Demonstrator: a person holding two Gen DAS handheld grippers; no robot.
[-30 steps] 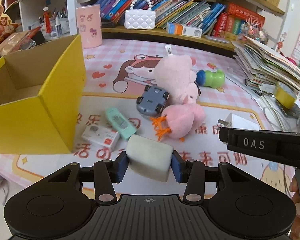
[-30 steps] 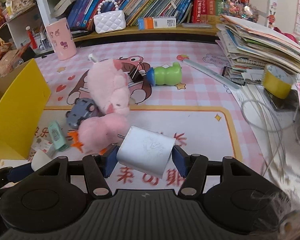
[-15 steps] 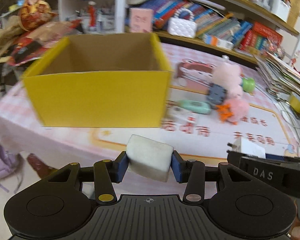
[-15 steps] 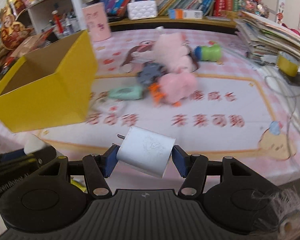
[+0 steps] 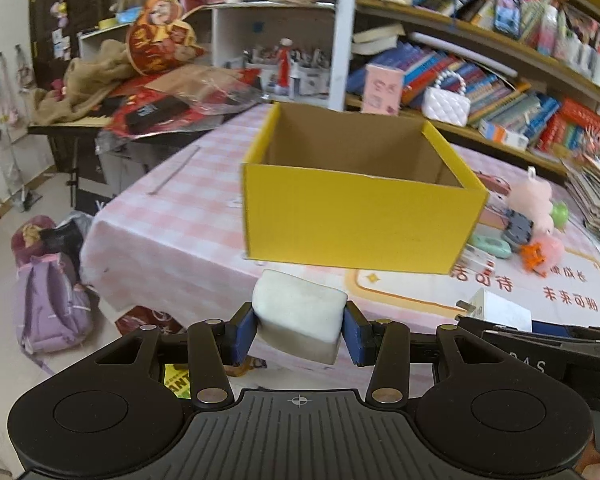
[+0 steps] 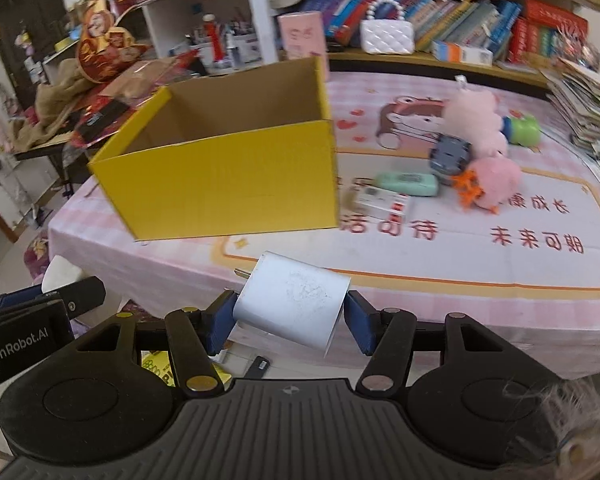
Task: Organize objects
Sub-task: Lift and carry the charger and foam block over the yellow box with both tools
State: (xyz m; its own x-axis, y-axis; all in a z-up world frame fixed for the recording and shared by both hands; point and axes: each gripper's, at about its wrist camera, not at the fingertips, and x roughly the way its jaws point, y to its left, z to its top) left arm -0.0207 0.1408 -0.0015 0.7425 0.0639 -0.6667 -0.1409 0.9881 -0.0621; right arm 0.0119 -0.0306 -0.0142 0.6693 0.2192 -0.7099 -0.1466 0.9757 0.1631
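My left gripper is shut on a white soft block, held off the table's near edge in front of the open yellow box. The right gripper is shut on a white plug charger, also before the table edge, right of the yellow box. The box looks empty where its inside shows. On the mat right of the box lie two pink plush toys, a grey toy car, a mint case, a small white packet and a green toy.
A pink checked table carries everything. Bookshelves run behind it, with a white handbag and a pink holder. A stack of papers sits at the right. A purple backpack lies on the floor at left.
Both grippers have swung left and back from the toys, still gripping their objects. The yellow box now lies ahead, and the table's near edge and floor have come into view.
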